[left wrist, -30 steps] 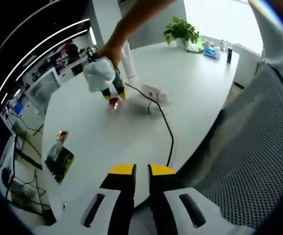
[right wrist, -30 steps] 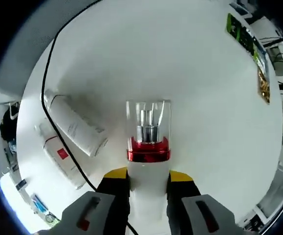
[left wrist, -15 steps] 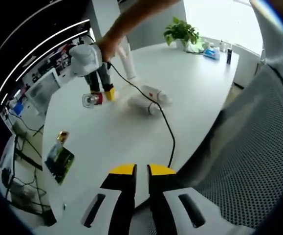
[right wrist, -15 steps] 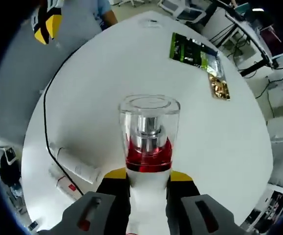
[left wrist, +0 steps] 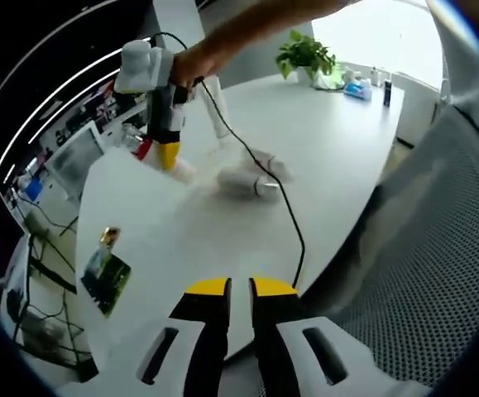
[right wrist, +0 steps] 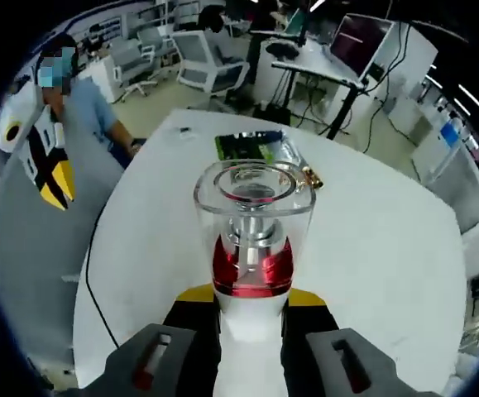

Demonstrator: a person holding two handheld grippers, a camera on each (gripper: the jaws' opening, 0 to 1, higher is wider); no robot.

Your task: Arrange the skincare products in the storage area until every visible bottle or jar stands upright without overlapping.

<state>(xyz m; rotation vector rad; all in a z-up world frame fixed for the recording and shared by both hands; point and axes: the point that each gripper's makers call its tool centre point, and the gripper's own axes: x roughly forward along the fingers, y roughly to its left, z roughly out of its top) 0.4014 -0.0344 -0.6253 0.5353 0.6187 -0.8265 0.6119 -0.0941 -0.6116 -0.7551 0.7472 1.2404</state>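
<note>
Left gripper view: left gripper (left wrist: 239, 289) at 6 o'clock, jaws pressed together, empty, idle above table (left wrist: 338, 157) edge. Right gripper (left wrist: 163, 145) at 11 o'clock carried bottle (left wrist: 146, 150) aloft, probably to stand it. Two tubes (left wrist: 251, 172) lay flat near centre, cable (left wrist: 285, 219) across them. Plant (left wrist: 307, 51) at 1 o'clock.

Right gripper view: right gripper (right wrist: 252, 299) pinched bottle (right wrist: 252, 248), clear cap forward. Green packet (right wrist: 246, 146) at 12 o'clock on table (right wrist: 388, 248); office chairs (right wrist: 210, 62), desks beyond.

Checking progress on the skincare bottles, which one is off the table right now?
The red-collared pump bottle with the clear cap, clamped in the right gripper; the two white bottles lie on the table.
</note>
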